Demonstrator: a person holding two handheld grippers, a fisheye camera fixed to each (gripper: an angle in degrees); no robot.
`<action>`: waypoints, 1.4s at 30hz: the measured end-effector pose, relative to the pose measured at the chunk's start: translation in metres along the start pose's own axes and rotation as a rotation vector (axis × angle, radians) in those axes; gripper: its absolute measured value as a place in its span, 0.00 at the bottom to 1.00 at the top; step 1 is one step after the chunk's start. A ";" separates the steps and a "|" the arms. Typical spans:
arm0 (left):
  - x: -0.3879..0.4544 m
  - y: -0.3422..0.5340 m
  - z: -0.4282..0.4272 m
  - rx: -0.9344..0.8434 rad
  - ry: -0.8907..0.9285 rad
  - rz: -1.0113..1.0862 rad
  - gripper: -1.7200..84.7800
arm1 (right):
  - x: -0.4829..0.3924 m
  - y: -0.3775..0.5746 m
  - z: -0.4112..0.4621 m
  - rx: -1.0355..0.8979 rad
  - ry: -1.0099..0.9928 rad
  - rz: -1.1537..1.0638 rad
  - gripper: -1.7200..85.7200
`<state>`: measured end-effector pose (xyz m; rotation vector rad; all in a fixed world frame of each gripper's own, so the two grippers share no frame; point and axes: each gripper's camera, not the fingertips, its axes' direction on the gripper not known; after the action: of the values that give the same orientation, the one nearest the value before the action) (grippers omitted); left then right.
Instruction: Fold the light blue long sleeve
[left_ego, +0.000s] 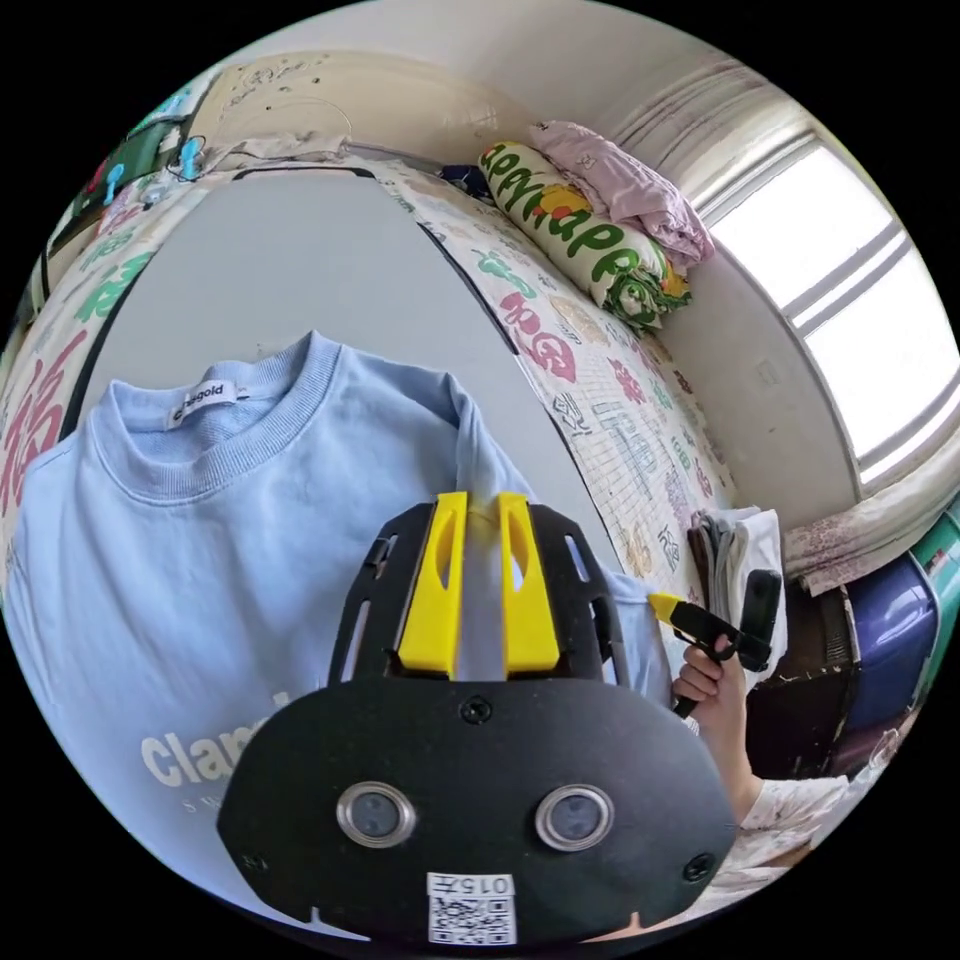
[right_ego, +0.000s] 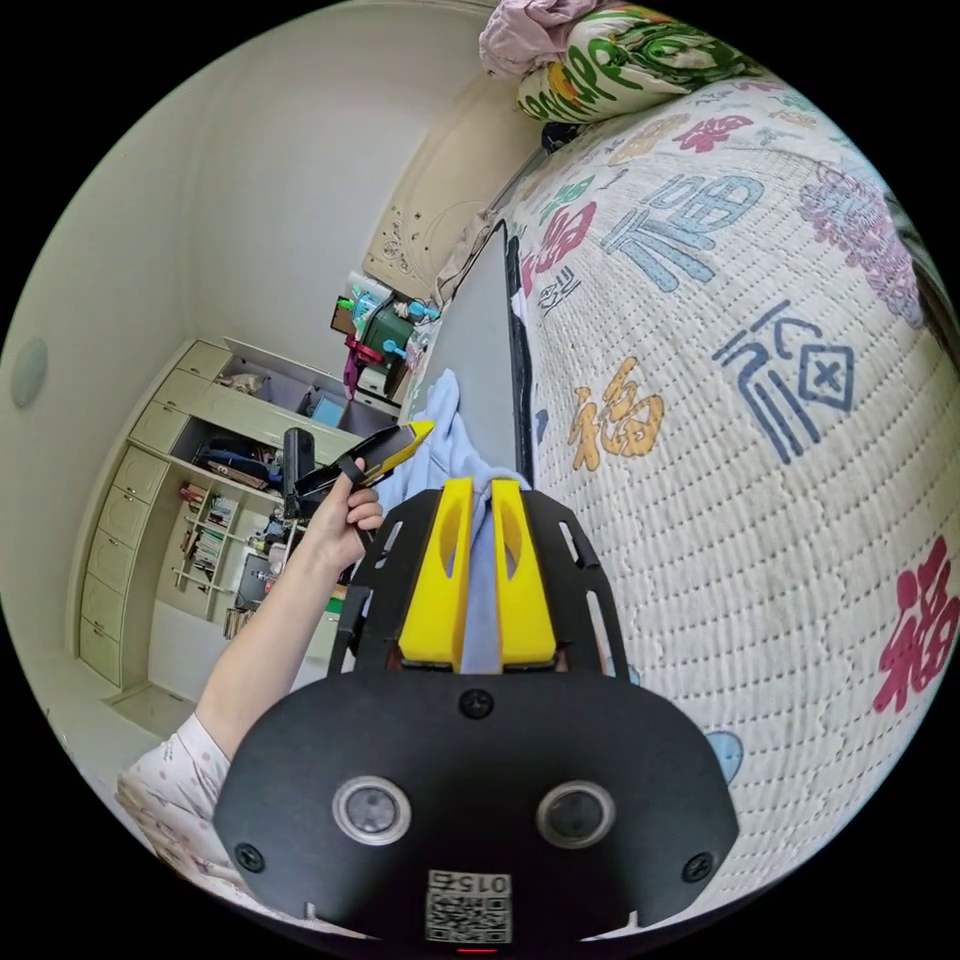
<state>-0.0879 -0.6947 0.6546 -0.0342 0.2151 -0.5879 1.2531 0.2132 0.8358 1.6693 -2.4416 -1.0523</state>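
Left gripper view: the light blue long sleeve (left_ego: 200, 560) lies flat on a smooth grey board (left_ego: 290, 270), ribbed crew collar toward the far end, a white tag inside the neck and pale lettering across the chest. The knit looks soft, a little creased at the shoulder. The left gripper (left_ego: 481, 510) has its two yellow plastic jaws nearly together, a fold of the blue fabric pinched between them near the shoulder seam and lifted into a ridge. Off to the side, a hand (left_ego: 705, 680) holds the right gripper (left_ego: 668, 604), its yellow tip just at the shirt's edge; from here I cannot tell how wide that one stands.

Right gripper view: the right gripper's yellow jaws are close together too, with blue cloth running up the narrow slot between them, so both press on the shirt. The left gripper shows in a hand (right_ego: 345, 520) beyond. Alongside, a quilted white bedspread (right_ego: 720, 450) bulges, stitched in a grid and printed with coloured characters. A rolled, green-lettered pillow (left_ego: 590, 240) sits at the head of the bed.
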 end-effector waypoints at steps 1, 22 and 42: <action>0.010 -0.002 0.010 -0.006 0.009 0.017 0.06 | 0.011 -0.003 0.000 0.016 0.003 0.014 0.06; 0.136 0.097 0.002 0.151 -0.092 0.121 0.08 | 0.245 0.029 0.034 0.195 0.040 0.116 0.05; 0.068 0.648 -0.156 0.137 0.080 0.019 0.15 | 0.244 0.436 0.173 -0.467 0.067 -1.219 0.09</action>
<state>0.2889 -0.1887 0.4287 0.1238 0.2523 -0.5848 0.7247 0.1931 0.8430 2.8338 -0.7882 -1.3601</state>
